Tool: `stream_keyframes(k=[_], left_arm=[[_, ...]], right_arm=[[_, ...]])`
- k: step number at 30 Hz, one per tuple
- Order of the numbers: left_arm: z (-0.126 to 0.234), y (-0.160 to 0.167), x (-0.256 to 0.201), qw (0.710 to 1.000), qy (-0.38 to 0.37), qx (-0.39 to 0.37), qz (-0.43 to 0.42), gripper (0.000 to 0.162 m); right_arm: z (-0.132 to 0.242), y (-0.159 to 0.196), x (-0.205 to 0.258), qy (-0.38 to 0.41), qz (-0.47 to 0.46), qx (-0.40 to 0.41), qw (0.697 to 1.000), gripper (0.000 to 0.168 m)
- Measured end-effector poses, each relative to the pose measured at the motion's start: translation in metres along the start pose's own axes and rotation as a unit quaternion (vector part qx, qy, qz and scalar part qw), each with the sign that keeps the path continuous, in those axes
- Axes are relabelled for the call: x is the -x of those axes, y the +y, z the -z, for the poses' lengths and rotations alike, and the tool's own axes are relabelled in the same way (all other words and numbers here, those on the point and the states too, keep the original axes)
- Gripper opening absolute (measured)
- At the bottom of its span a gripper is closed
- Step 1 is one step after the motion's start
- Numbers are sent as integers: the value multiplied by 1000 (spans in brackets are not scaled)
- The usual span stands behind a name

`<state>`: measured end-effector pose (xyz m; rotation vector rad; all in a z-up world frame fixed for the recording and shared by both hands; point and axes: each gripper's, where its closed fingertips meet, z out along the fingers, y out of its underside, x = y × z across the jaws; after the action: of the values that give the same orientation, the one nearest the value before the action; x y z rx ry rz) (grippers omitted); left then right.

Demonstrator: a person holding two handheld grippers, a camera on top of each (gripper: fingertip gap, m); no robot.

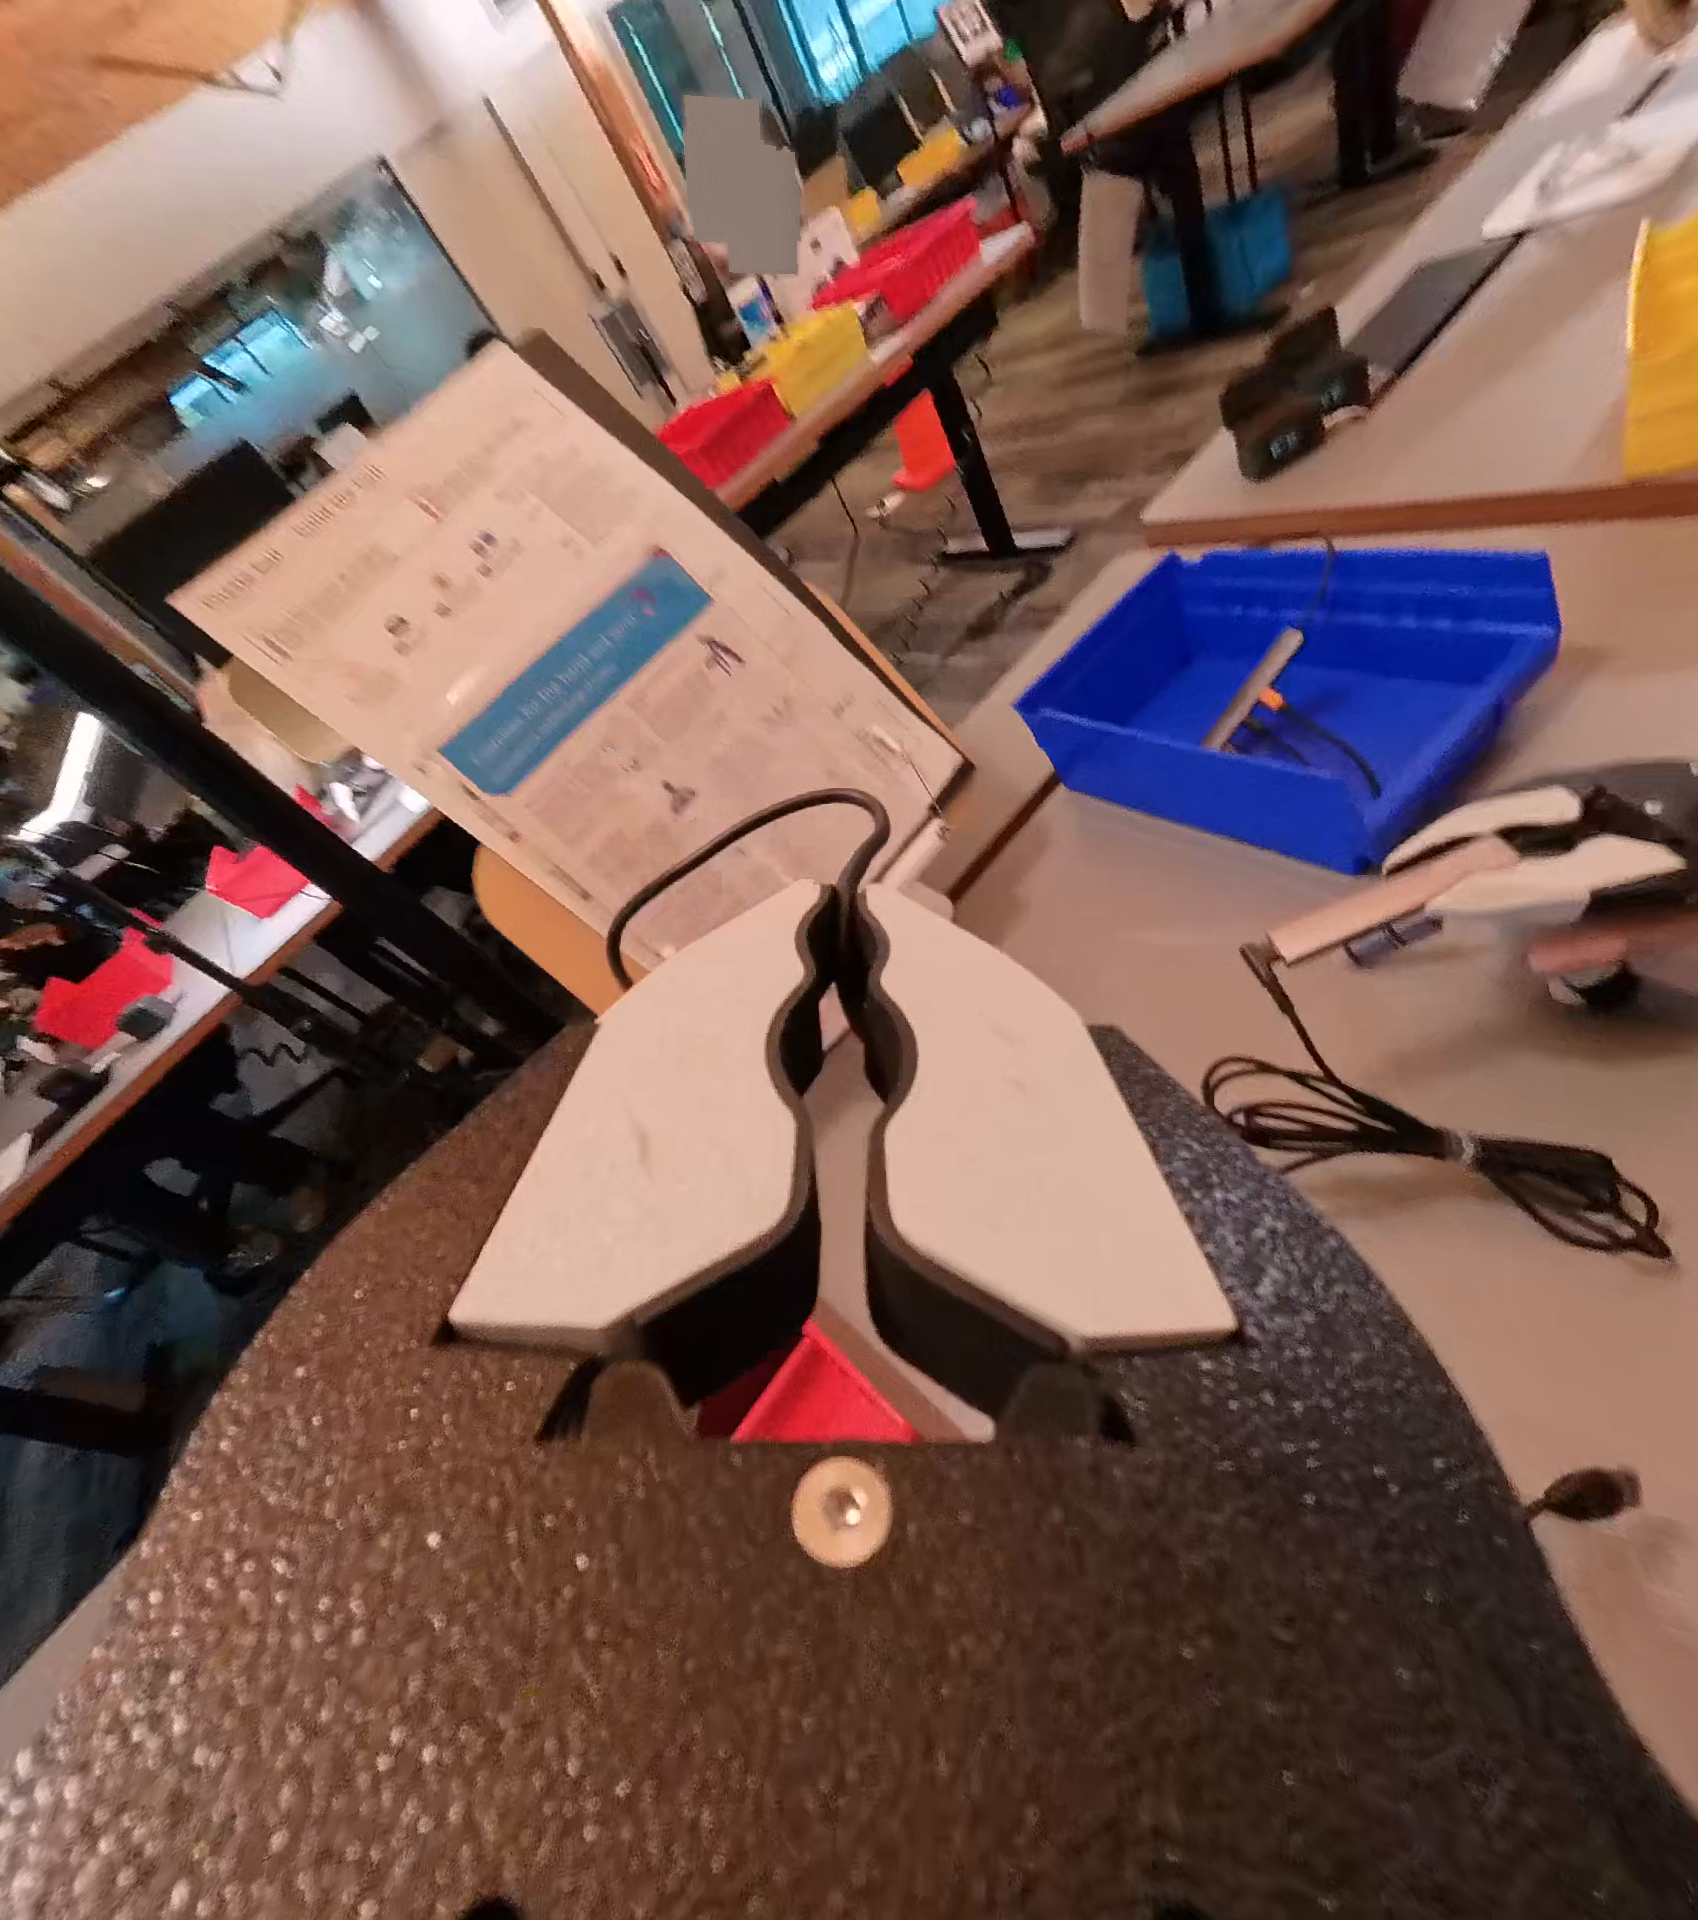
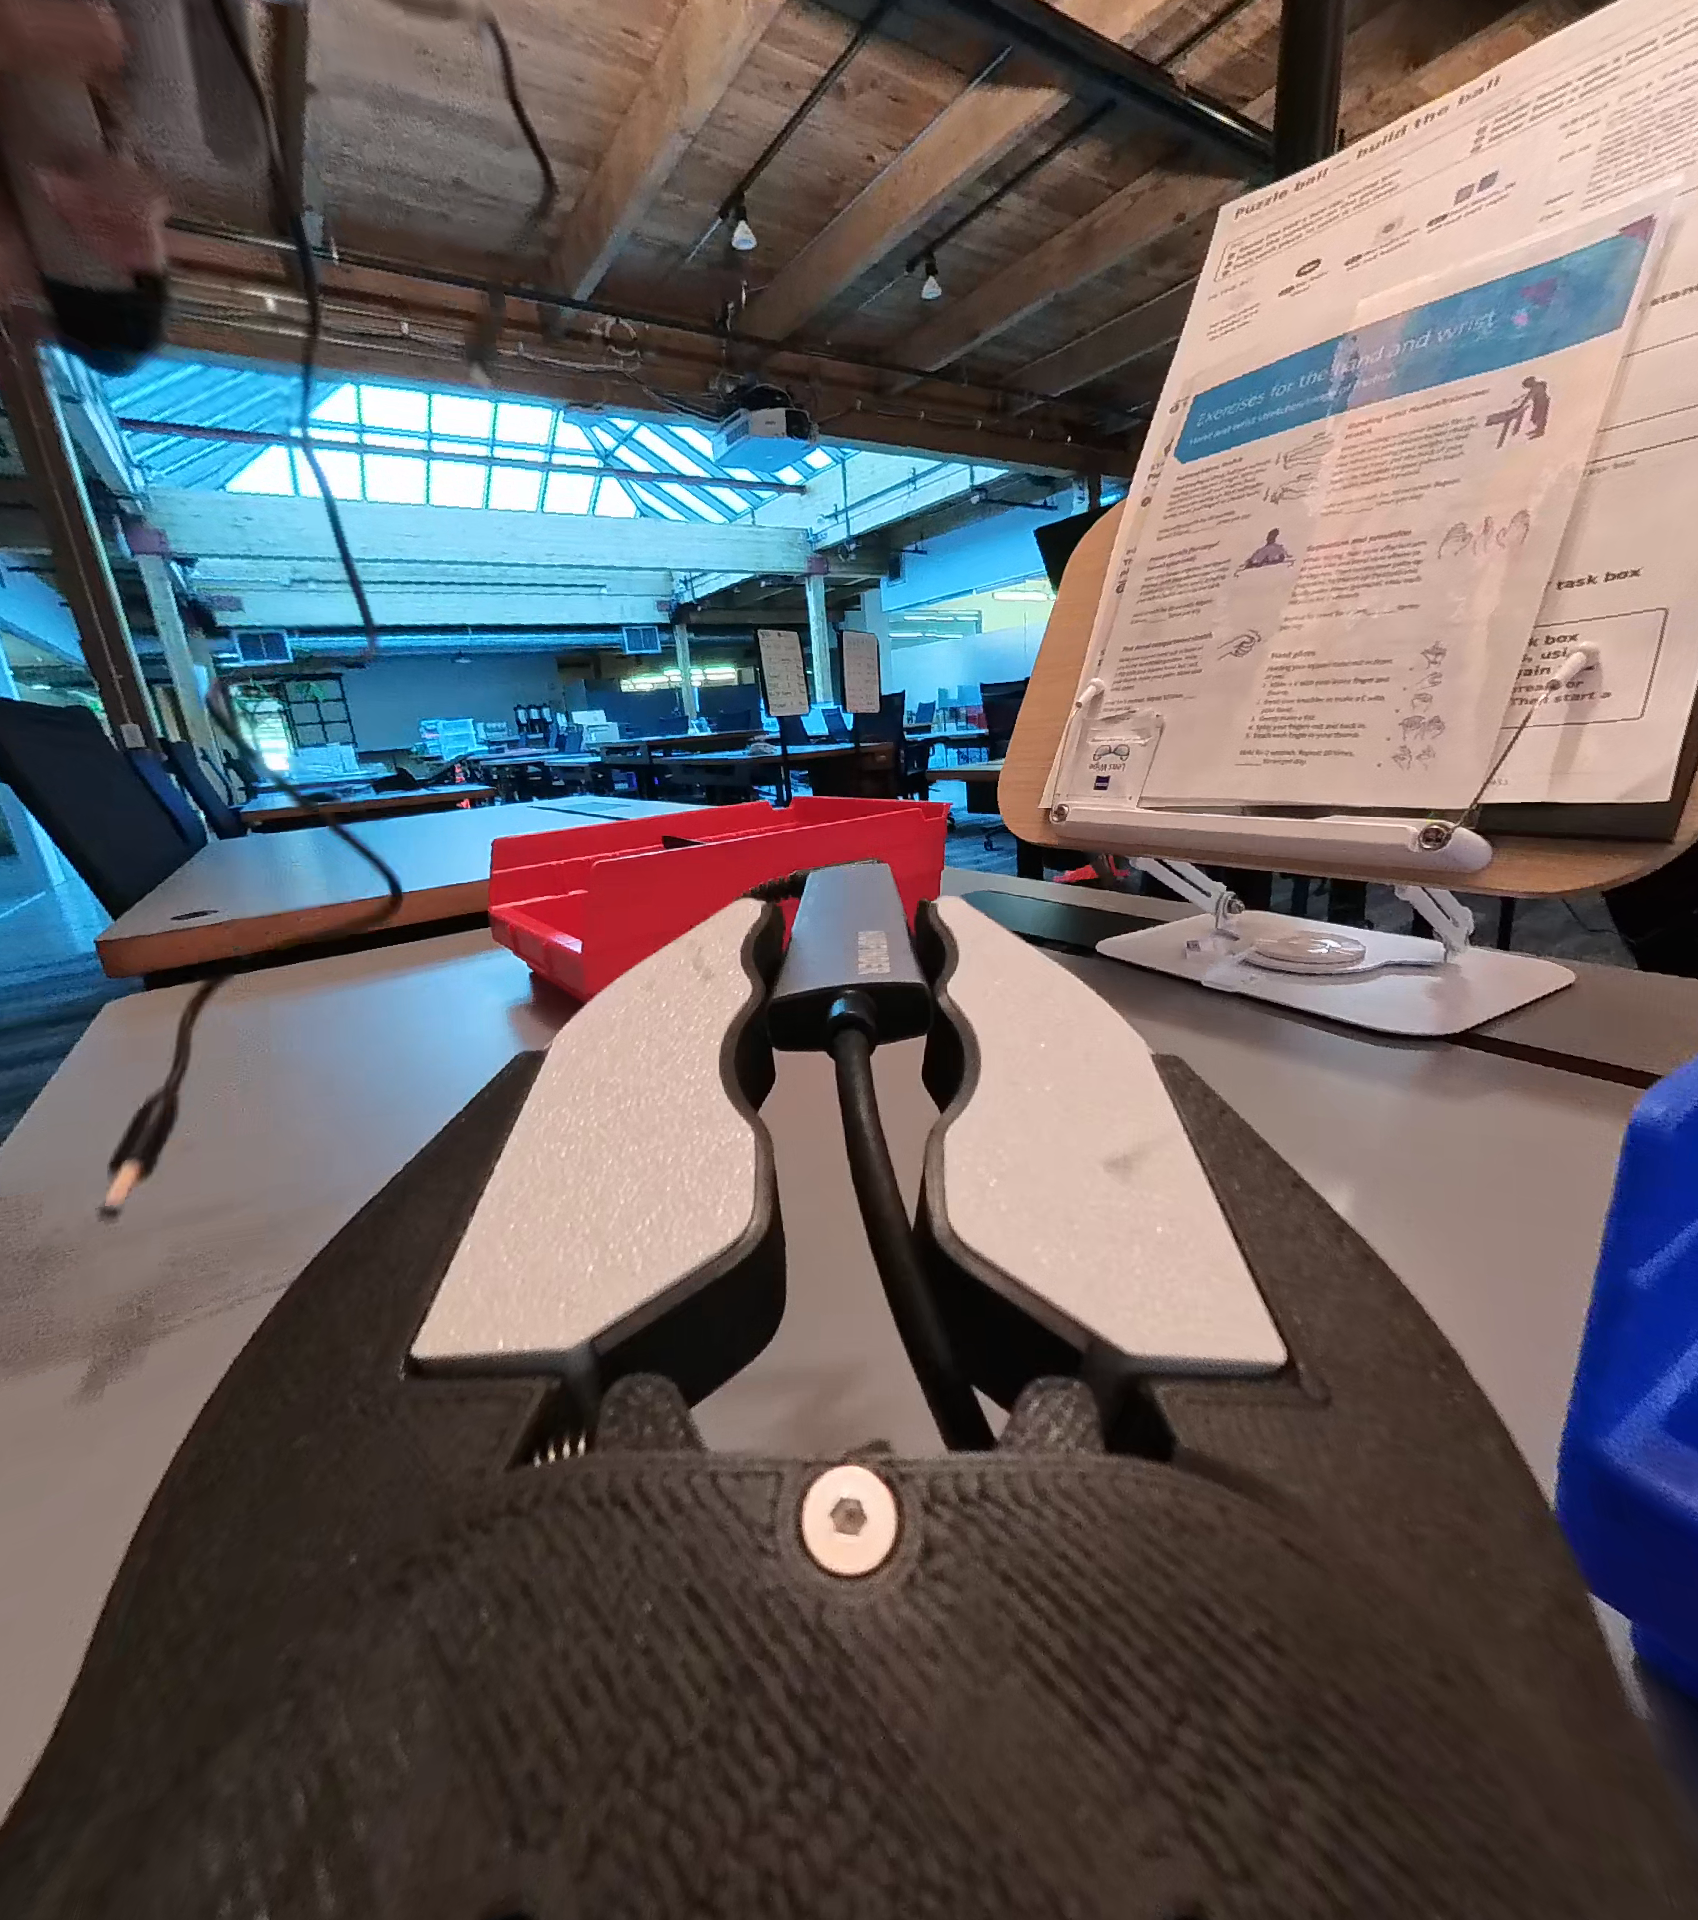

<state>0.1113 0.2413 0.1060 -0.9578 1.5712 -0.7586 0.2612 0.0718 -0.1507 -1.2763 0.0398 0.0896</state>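
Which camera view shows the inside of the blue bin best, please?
The left wrist view: the blue bin appears whole on the table, open side toward the camera, with a grey stick-like item and a dark cable inside. The right wrist view shows only a blurred outer corner of it at the right edge.

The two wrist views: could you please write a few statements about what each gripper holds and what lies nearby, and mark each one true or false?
1. The left gripper is shut on a thin black cable. True.
2. The right gripper is open and empty. False: it is shut on a black adapter plug.
3. The blue bin is empty. False: a grey stick-like tool and a cable lie in it.
4. A red bin sits beyond the right gripper. True.
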Motion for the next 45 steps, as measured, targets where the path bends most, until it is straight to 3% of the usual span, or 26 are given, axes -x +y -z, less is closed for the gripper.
stream_keyframes(k=[7,11,16,19,22,24,28,33,35,38,41,43,45], left_arm=[[-35,75,-60,995,87,-25,-39,2],[-38,156,-113,984,112,-27,-136,2],[-12,279,-180,954,183,99,-215,2],[15,316,-204,942,238,140,-190,5],[38,341,-204,932,265,209,-135,26],[45,345,-192,933,253,236,-96,30],[37,300,-180,953,232,195,20,33],[-4,262,-165,957,62,266,95,31],[-26,253,-189,950,63,280,125,31],[-53,269,-223,934,83,332,99,33],[-66,301,-222,914,43,401,33,32],[-70,315,-215,904,20,427,23,22],[-77,316,-220,906,42,418,48,13]], right_arm=[[1,-1,-1,3,-2,-4,1000,25],[1,-2,-2,5,-4,-7,1000,25],[1,-1,-2,5,-2,-6,1000,25],[1,-1,-1,4,3,-3,1000,25],[0,1,1,2,9,1,1000,25],[-1,1,2,1,11,3,1000,25],[-1,1,2,1,12,3,1000,25],[-1,2,2,1,14,6,1000,25],[-2,2,3,-1,15,7,1000,25],[-1,1,3,-1,14,3,1000,25],[0,0,3,-3,12,-2,1000,25],[1,-1,2,-4,8,-3,1000,25],[0,-1,2,-5,5,-2,1000,25]])
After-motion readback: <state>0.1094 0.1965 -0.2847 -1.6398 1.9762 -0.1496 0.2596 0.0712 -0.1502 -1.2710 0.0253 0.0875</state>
